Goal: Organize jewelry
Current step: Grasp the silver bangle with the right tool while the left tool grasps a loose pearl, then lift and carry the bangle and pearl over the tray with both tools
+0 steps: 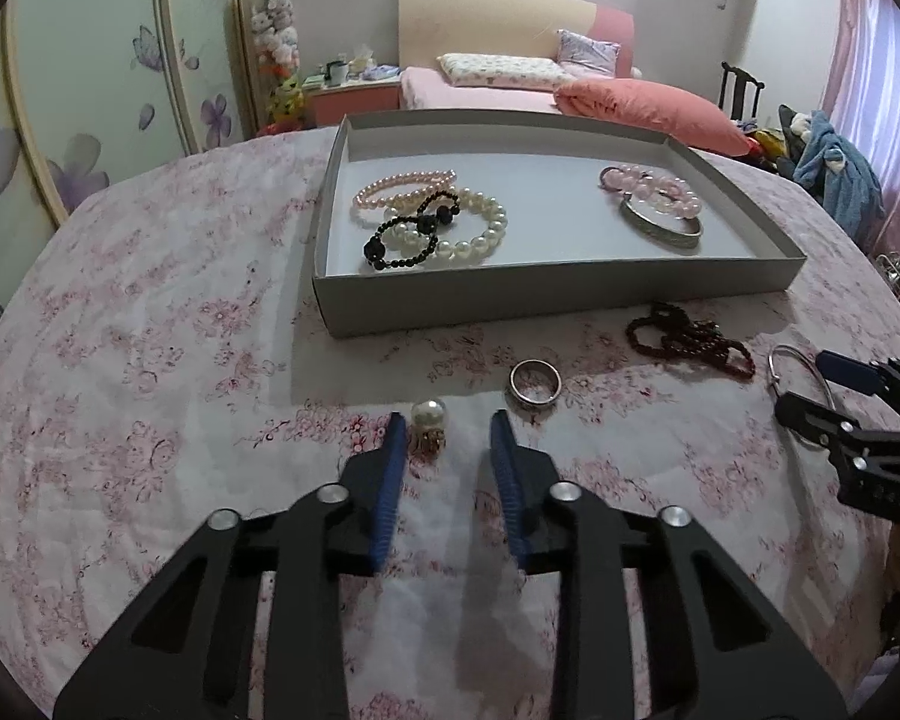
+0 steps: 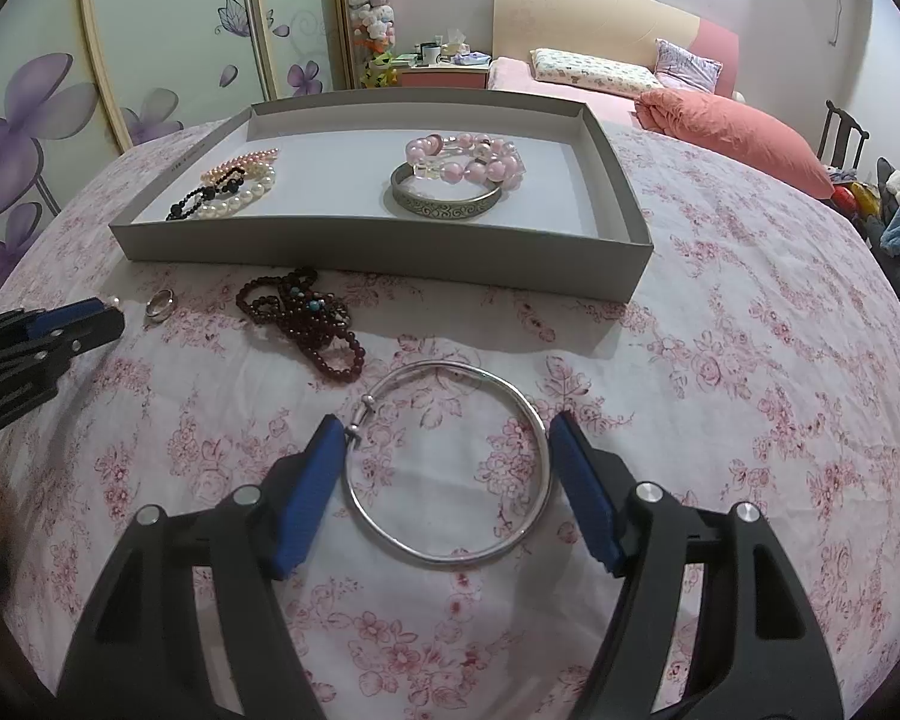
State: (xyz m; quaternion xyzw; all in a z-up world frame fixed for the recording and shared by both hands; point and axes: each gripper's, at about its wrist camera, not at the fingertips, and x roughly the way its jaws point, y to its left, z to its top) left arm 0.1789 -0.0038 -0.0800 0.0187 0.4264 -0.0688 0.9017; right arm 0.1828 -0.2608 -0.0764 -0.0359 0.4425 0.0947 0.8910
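floral cloth [image 2: 720, 360] — on it: grey tray [image 2: 378, 240] | dark beads [image 2: 306, 324] | ring [image 2: 159, 302] | silver bangle [image 2: 450, 462] | pearl earring [image 1: 429, 420]

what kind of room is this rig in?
Most likely a home bedroom: a bed with pillows and a headboard against the far wall, a nightstand beside it, and a floral-painted wardrobe. The work surface is a table under a floral cloth.

A: What colour is the cloth [image 2: 720, 360]?
B: White, with pink flowers. The tray [image 2: 378, 243] is grey.
A: And the beads [image 2: 306, 324]?
B: Dark red. The pads [image 2: 306, 492] are blue.
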